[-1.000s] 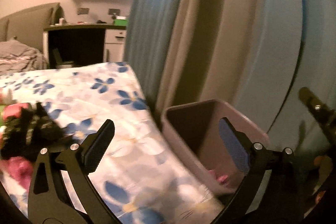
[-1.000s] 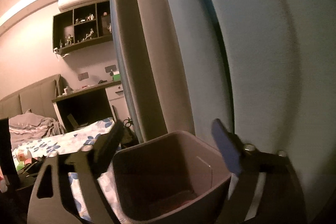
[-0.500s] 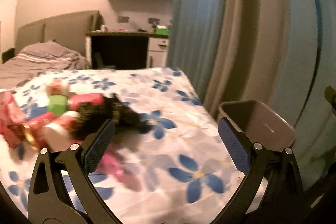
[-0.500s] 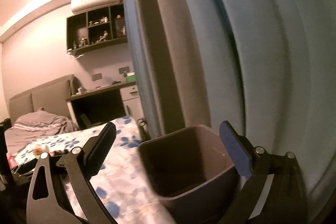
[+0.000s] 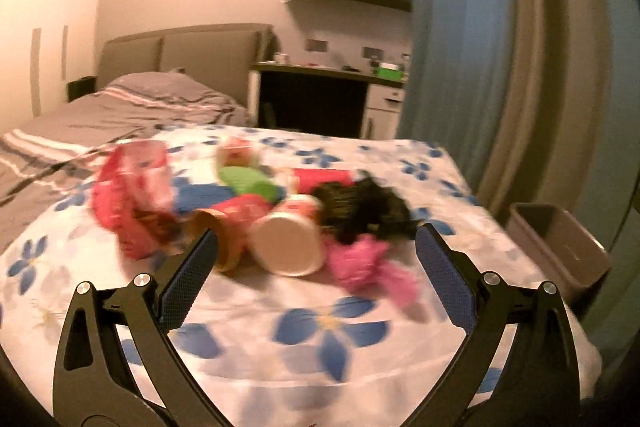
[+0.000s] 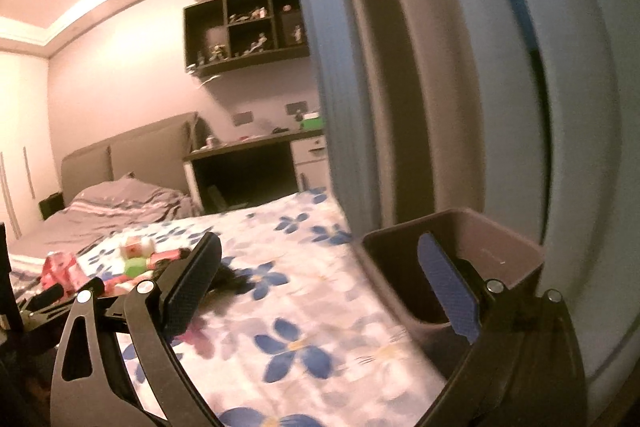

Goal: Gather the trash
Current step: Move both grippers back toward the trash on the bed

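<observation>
Reach phase of trash collection, both tools empty. Left tool [image 5: 312,263] spread wide, nothing between its pads, aimed at the trash pile [image 5: 256,211] on the flowered cover [image 5: 328,323]. Right tool [image 6: 320,279] likewise spread wide with nothing in its gap — jaws just finished opening — hovering between pile and bin [image 6: 516,259].

Trash: heaped mid-cover, ahead of the left tool. Nearest items: white cup [image 5: 288,243] lying on its side, base toward the camera; pink wad [image 5: 368,267] just right of it; black crumple [image 5: 360,211] behind; red wrapper [image 5: 132,199] at far left; green piece [image 5: 248,183] further back. Details blurred; exact contacts within the heap not resolvable.

Bin: open-topped, standing off the right edge of the cover beside the curtain [image 5: 460,67], well apart from the pile.

To do the step well, judged from these views:
- Pick one item, not the heap. Cup or pink wad looks best placed, being nearest and least buried.
- For the cup, straddle the round body across its width; close gently, since a thin cup is likely to crush or squirt out.
- For the wad, press pads slightly into the soft cover before closing, without pinching the fabric itself.
- Keep the right tool clear of the left tool's path to the bin — or send it for a second item on the near right side.
- Slow the approach; blur suggests speed.
</observation>
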